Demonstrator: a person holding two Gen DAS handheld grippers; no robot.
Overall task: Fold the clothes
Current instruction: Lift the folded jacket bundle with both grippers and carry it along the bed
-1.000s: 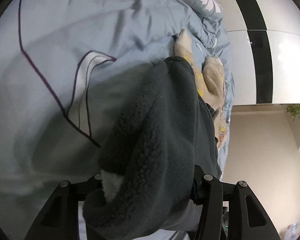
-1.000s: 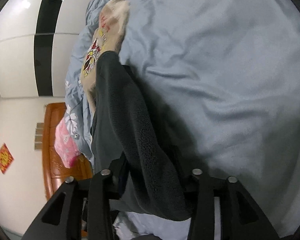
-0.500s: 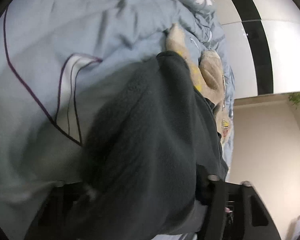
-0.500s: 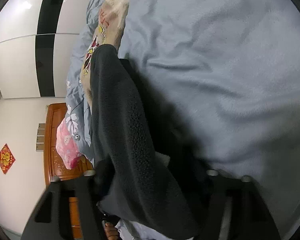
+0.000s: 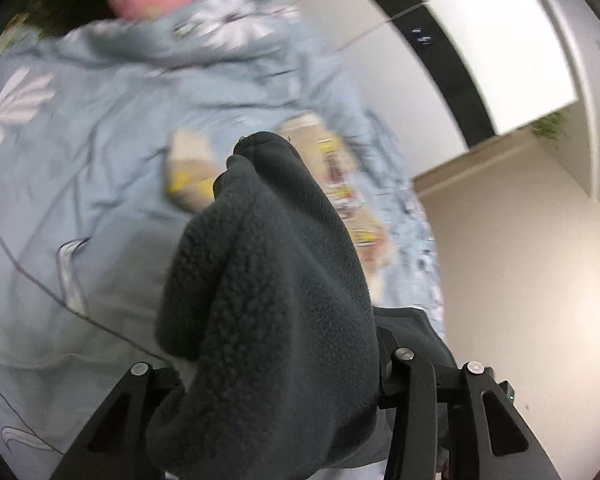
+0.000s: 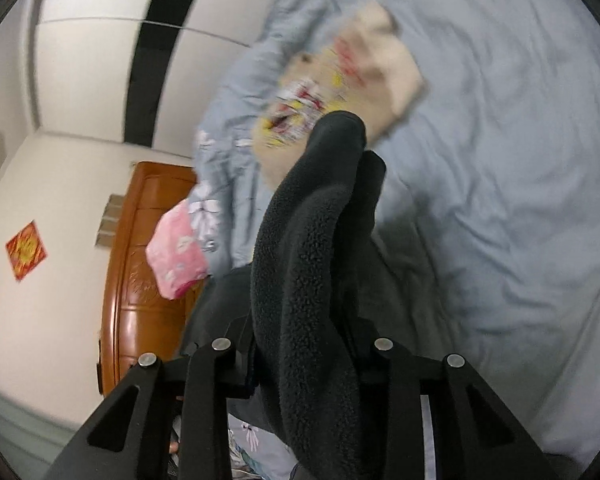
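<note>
A dark grey fleece garment (image 5: 268, 288) fills the middle of the left wrist view, bunched between the fingers of my left gripper (image 5: 276, 376), which is shut on it. In the right wrist view the same fleece (image 6: 308, 280) drapes between the fingers of my right gripper (image 6: 304, 356), also shut on it. Both hold it lifted above the light blue bedspread (image 5: 60, 184). The fingertips are hidden by cloth.
A beige printed garment (image 6: 352, 80) lies on the bedspread (image 6: 500, 160) beyond the fleece; it also shows in the left wrist view (image 5: 192, 168). A pink pillow (image 6: 176, 256) and wooden headboard (image 6: 140, 280) are at the bed's end. White wardrobe doors (image 5: 500, 48) stand behind.
Both grippers have swung upward with the fleece, lifting it off the bed. The views now tilt toward the headboard and wall; the background is motion-blurred.
</note>
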